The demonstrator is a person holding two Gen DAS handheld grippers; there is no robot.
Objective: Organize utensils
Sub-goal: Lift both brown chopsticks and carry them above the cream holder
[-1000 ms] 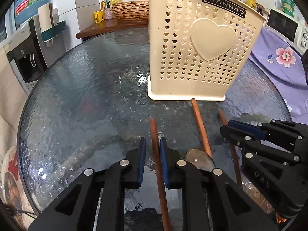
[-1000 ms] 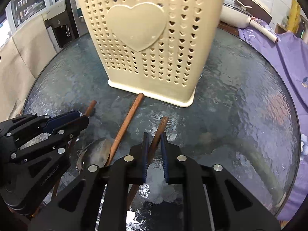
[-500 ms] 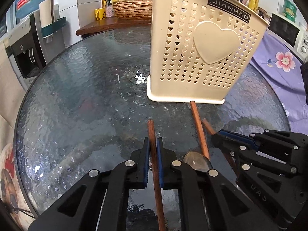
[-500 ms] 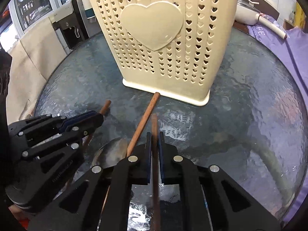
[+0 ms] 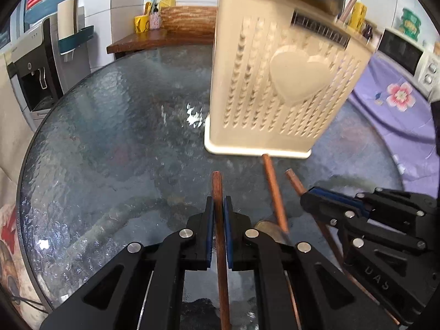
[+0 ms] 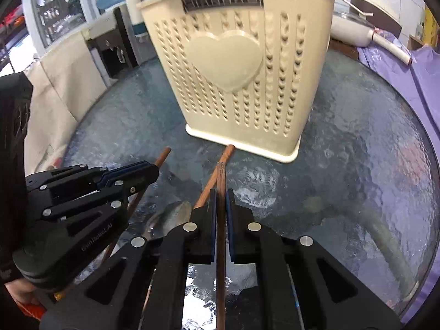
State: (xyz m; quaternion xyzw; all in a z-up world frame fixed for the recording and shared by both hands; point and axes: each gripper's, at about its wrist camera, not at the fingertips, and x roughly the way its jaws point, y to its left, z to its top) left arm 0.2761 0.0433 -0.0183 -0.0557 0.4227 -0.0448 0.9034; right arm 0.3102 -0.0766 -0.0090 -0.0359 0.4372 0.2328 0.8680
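My left gripper is shut on the wooden handle of a utensil, which runs straight out between the blue pads. To its right, my right gripper holds a second wooden handle. In the right wrist view my right gripper is shut on that handle, with the left gripper at the left. Between the two grippers a third wooden-handled spoon lies on the glass, its metal bowl nearest me. The cream perforated utensil holder stands upright just beyond, with utensils in it.
The round textured glass table carries everything. A water dispenser stands at the far left and a wooden shelf with a basket behind. A purple floral cloth and a microwave are at the right. A dark sleeve is at the left edge.
Both grippers have closed onto their wooden handles, which now sit in line with the fingers. The holder sits lower and farther off in both views. The middle spoon stays on the glass.
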